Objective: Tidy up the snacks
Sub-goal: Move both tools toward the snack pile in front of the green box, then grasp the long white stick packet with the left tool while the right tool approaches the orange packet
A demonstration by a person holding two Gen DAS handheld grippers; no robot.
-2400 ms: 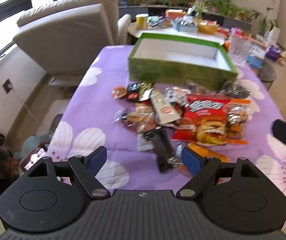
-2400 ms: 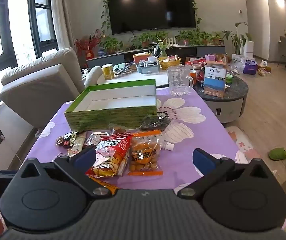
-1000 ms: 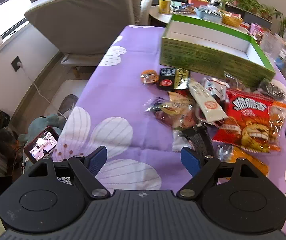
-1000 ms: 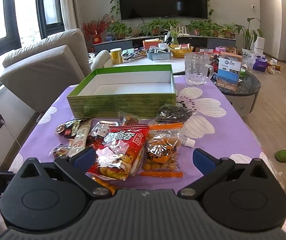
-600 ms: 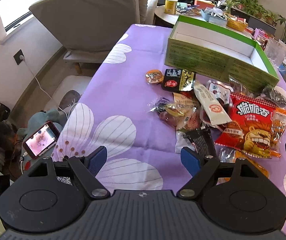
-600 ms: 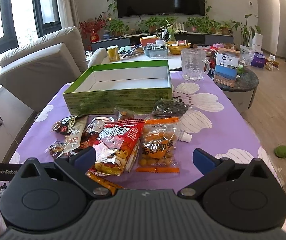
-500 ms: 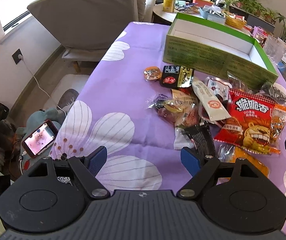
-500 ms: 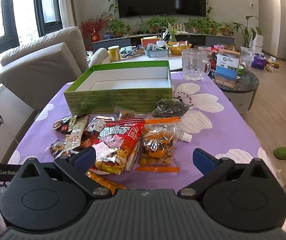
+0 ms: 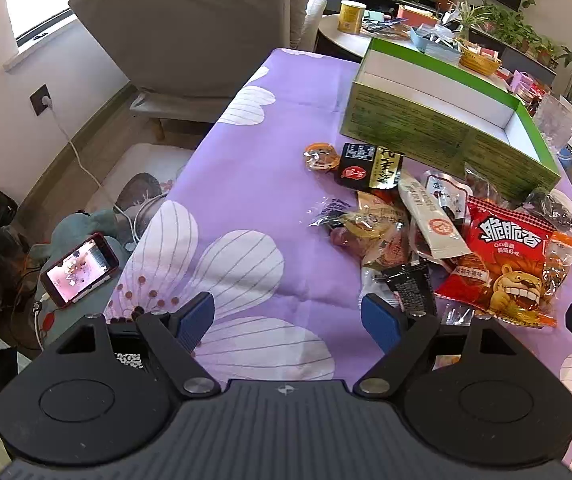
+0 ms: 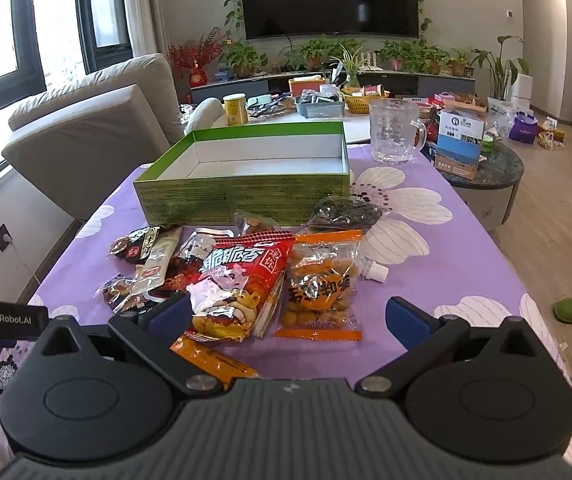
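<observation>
Pre-grasp, nothing picked yet imo. Left gripper (image 9: 287, 320) and right gripper (image 10: 286, 316) both spread wide, empty, hovering at near edge of table (image 9: 246, 152). Snacks (image 10: 242, 276) piled in front of the box (image 10: 246, 196), which looks empty. Next we drop onto one pack, prob the red bag (image 10: 242, 280), pinch, carry to box.

Both grippers: ribbed black housings, round silver screws, blue-padded jaws.

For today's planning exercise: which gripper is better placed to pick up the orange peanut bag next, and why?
Right. The right gripper is open, with the orange peanut bag directly ahead between its fingers; the left gripper faces bare tablecloth.
</observation>
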